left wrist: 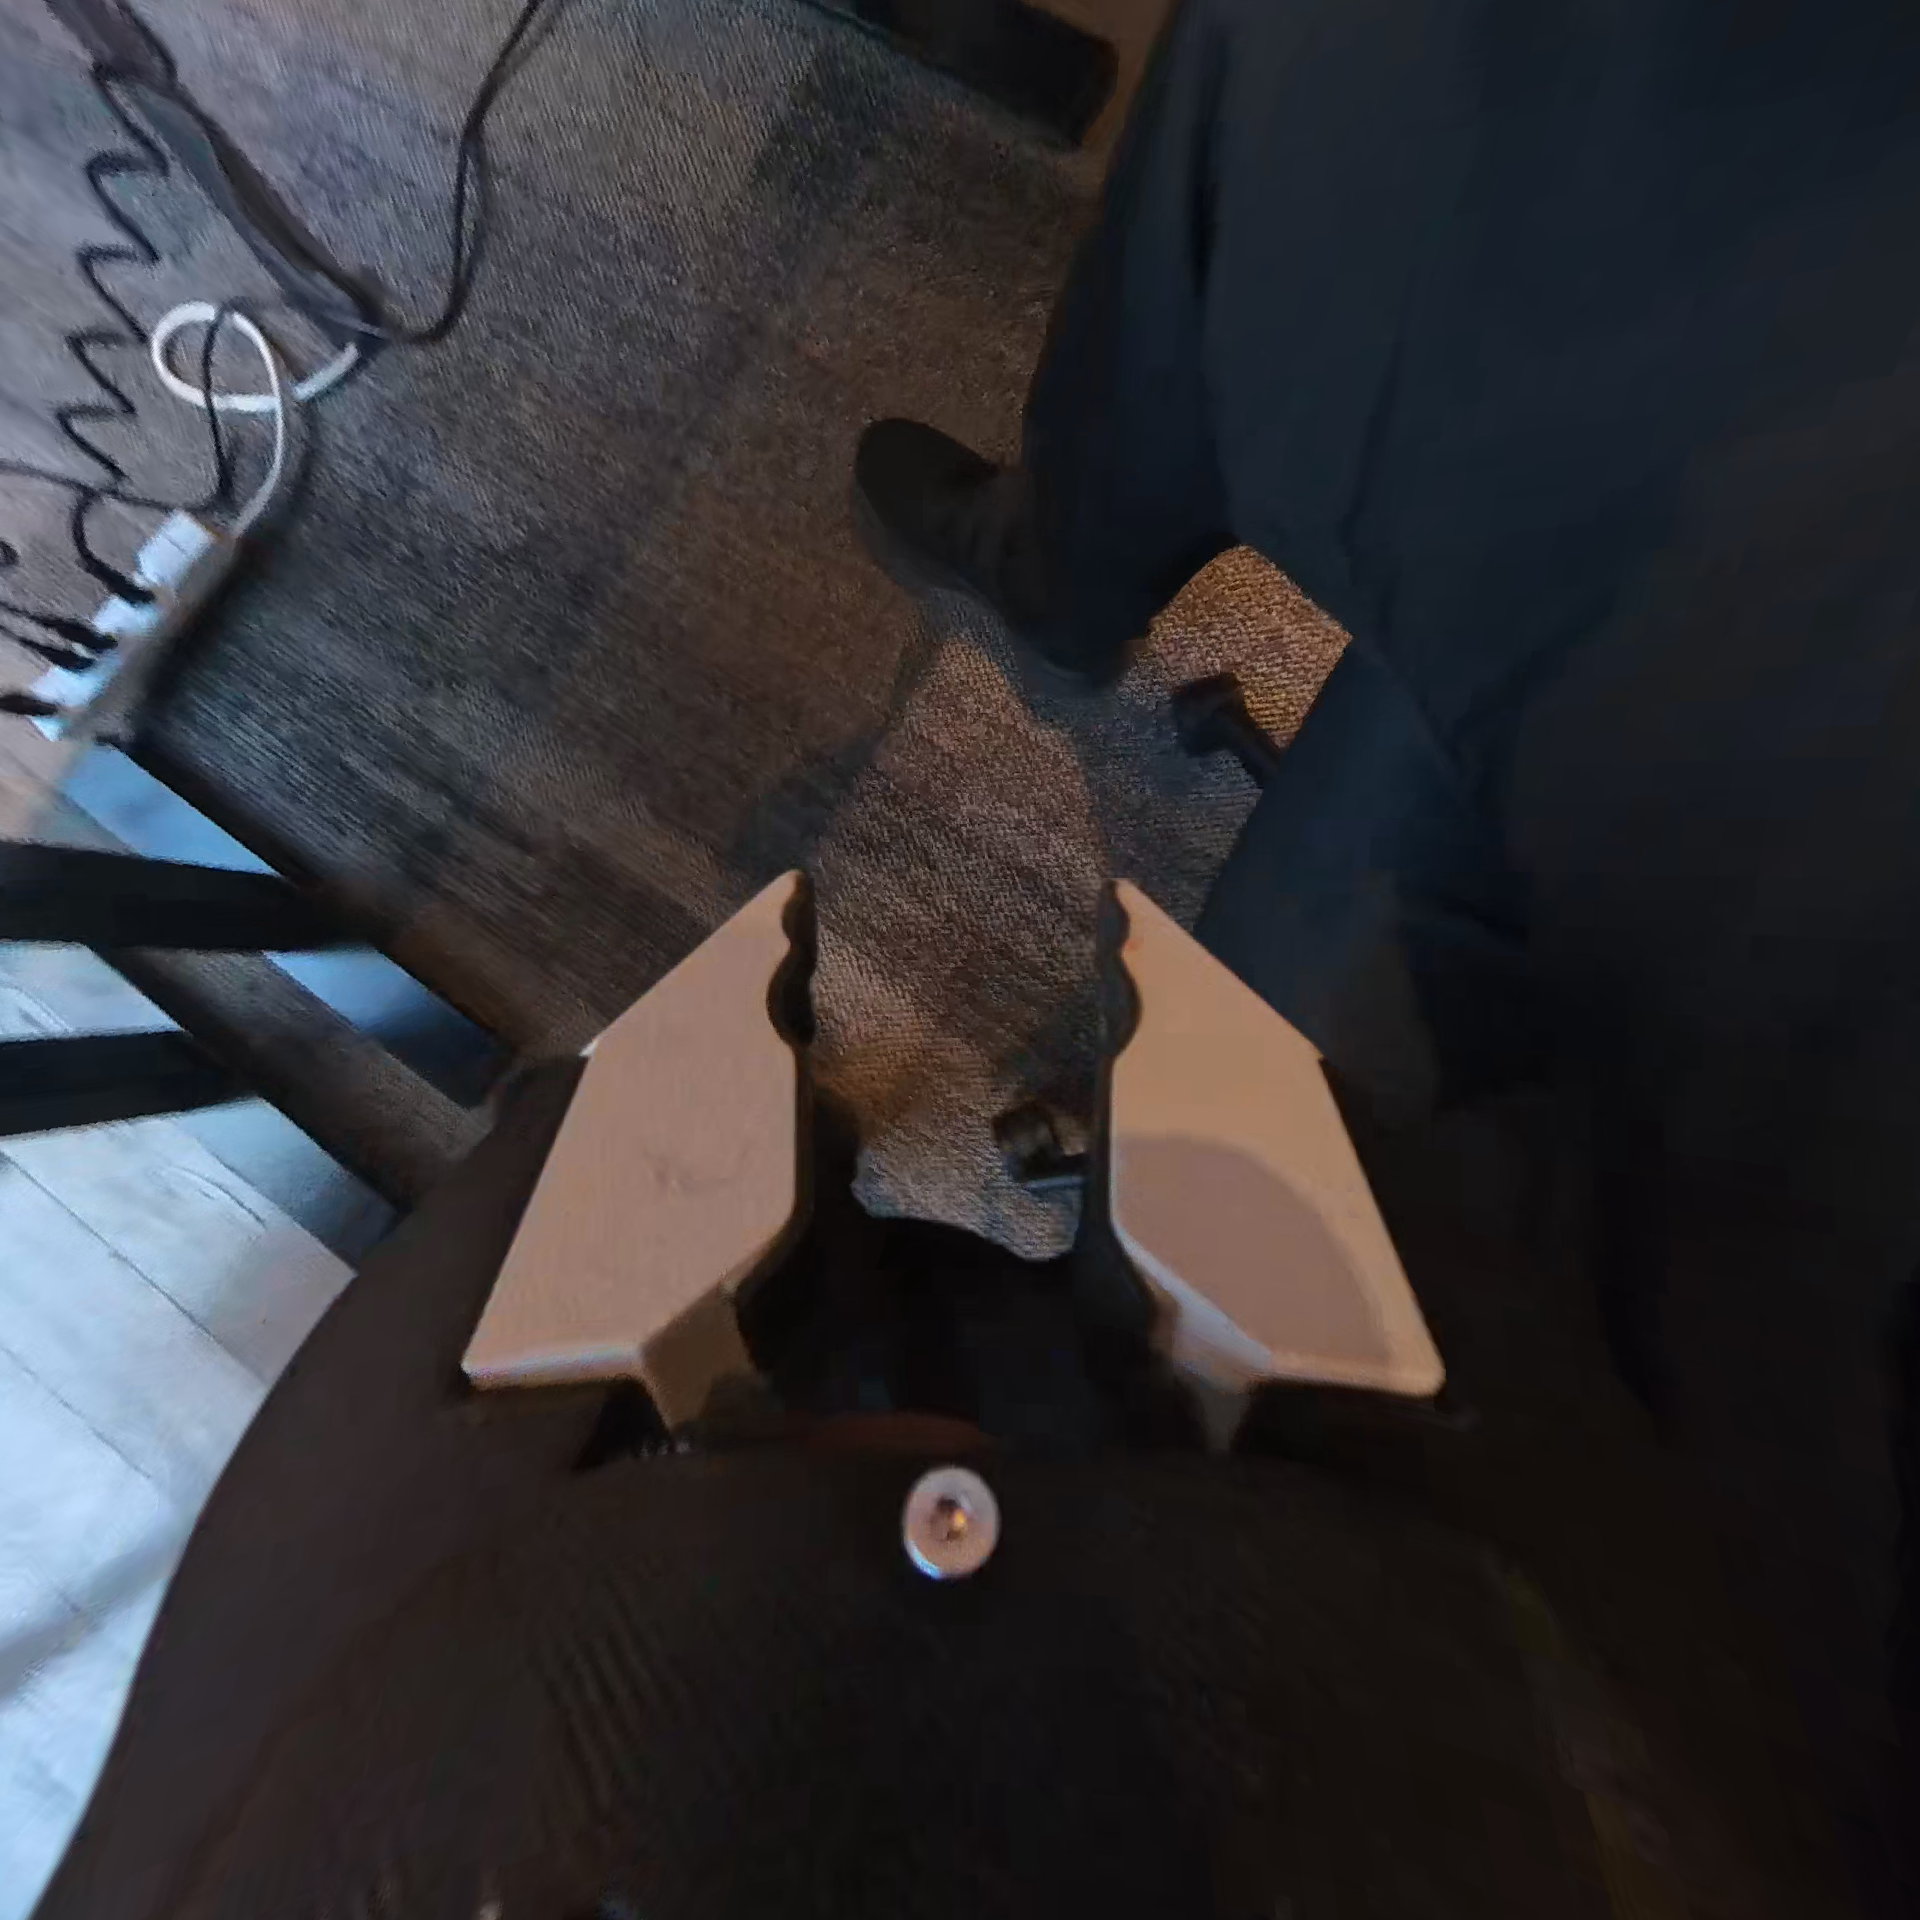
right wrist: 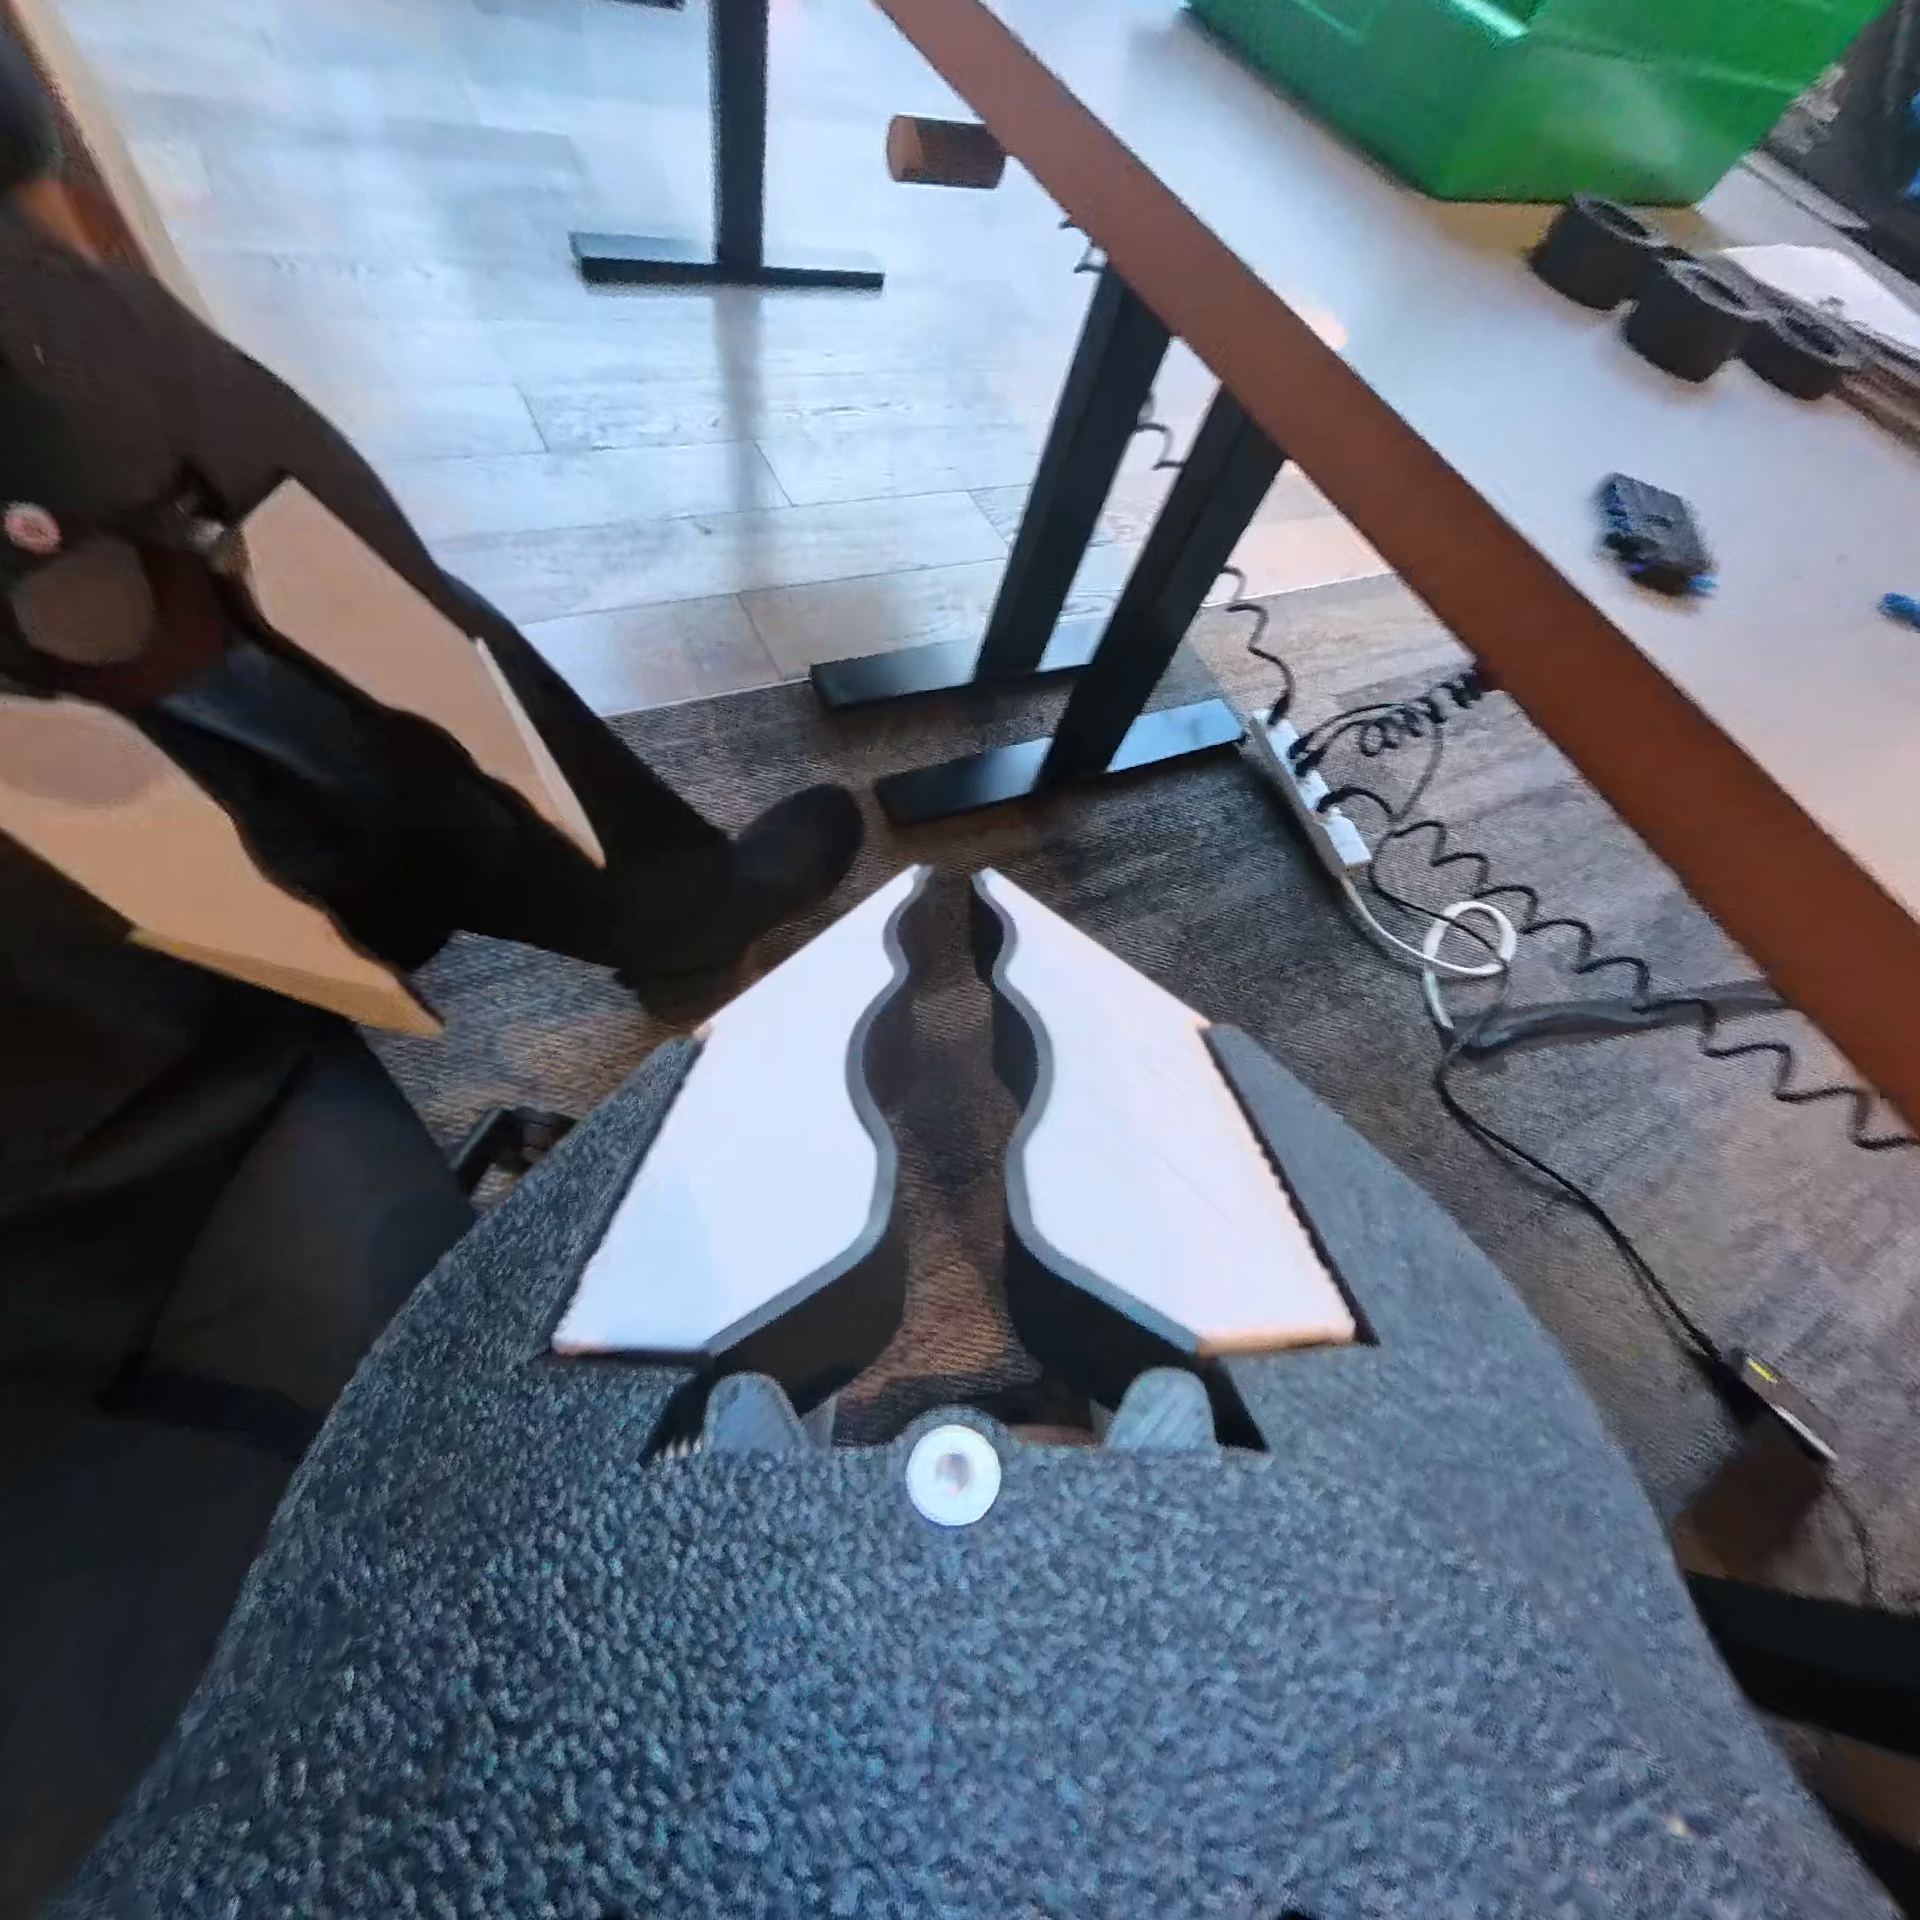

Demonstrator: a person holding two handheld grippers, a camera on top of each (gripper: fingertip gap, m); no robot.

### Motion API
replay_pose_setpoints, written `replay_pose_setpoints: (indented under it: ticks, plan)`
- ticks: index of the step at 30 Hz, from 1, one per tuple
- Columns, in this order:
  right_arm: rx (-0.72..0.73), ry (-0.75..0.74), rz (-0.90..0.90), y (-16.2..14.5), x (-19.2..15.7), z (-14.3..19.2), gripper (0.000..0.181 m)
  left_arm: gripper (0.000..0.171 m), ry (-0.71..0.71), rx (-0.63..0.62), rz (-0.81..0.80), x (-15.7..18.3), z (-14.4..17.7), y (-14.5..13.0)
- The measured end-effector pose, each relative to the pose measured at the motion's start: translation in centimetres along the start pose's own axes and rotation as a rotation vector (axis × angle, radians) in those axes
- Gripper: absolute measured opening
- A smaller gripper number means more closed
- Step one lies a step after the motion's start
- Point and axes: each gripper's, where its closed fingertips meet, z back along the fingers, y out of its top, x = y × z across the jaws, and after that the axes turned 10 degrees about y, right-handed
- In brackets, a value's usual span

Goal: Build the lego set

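Both grippers hang below the table edge and point at the carpet. My left gripper (left wrist: 958, 888) is open and empty above the grey carpet (left wrist: 623, 520). It also shows in the right wrist view (right wrist: 509, 945), jaws wide apart. My right gripper (right wrist: 951, 876) has its tips almost touching, with nothing between them. On the white table (right wrist: 1455, 312) at the upper right lie a dark blue lego piece (right wrist: 1652, 530), a small blue piece (right wrist: 1901, 605), a few black round parts (right wrist: 1683, 312) and a green box (right wrist: 1558, 83).
The table's brown edge (right wrist: 1351, 436) runs diagonally above my right gripper. Black table legs (right wrist: 1091, 520) stand on the carpet. A white power strip (right wrist: 1314, 790) with coiled black cables (right wrist: 1558, 997) lies beside them. A person's dark trousers (left wrist: 1507, 520) and a shoe (right wrist: 800, 842) are close by. My hands' fingertips stand some 12 cm from each other.
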Motion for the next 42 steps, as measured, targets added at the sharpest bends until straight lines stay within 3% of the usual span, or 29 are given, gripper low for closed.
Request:
replay_pose_setpoints:
  ticks: [6, 11, 15, 20, 23, 27, 31, 36, 42]
  plan:
    - [0.061, 0.261, -0.055, 1.1, -3.2, -5.3, 0.012, 0.051, 0.028, 0.01, 0.246, -4.1, 1.5, -3.7]
    - [0.063, 0.329, -0.022, 0.5, -2.0, -8.3, 0.016, 0.048, -0.011, -0.106, 0.373, -6.5, -0.3, -7.5]
    - [0.116, 0.374, -0.165, 1.4, 0.7, -9.3, 0.016, 0.047, -0.053, -0.085, 0.374, -8.1, -1.8, -5.4]
    - [0.287, 0.432, -0.295, 6.6, 4.1, -9.0, 0.016, 0.044, -0.033, -0.047, 0.179, -10.6, -3.5, -2.1]
    - [0.332, 0.394, -0.187, 9.0, 5.9, -9.2, 0.016, 0.04, -0.018, 0.029, 0.113, -12.9, -4.9, 1.2]
    - [0.308, 0.289, -0.002, 9.5, 7.6, -9.7, 0.016, 0.037, 0.048, 0.003, -0.041, -15.4, -8.0, 1.6]
    - [0.257, 0.265, 0.064, 8.3, 6.6, -8.9, 0.016, 0.037, 0.057, -0.065, -0.102, -14.9, -10.0, 0.4]
    - [0.248, 0.203, 0.188, 8.6, 5.8, -5.1, 0.016, 0.036, 0.033, -0.068, -0.198, -11.8, -10.7, 0.9]
    - [0.229, 0.157, 0.186, 6.5, 10.6, 0.6, 0.018, 0.037, -0.091, -0.029, -0.221, -8.5, -10.5, 1.7]
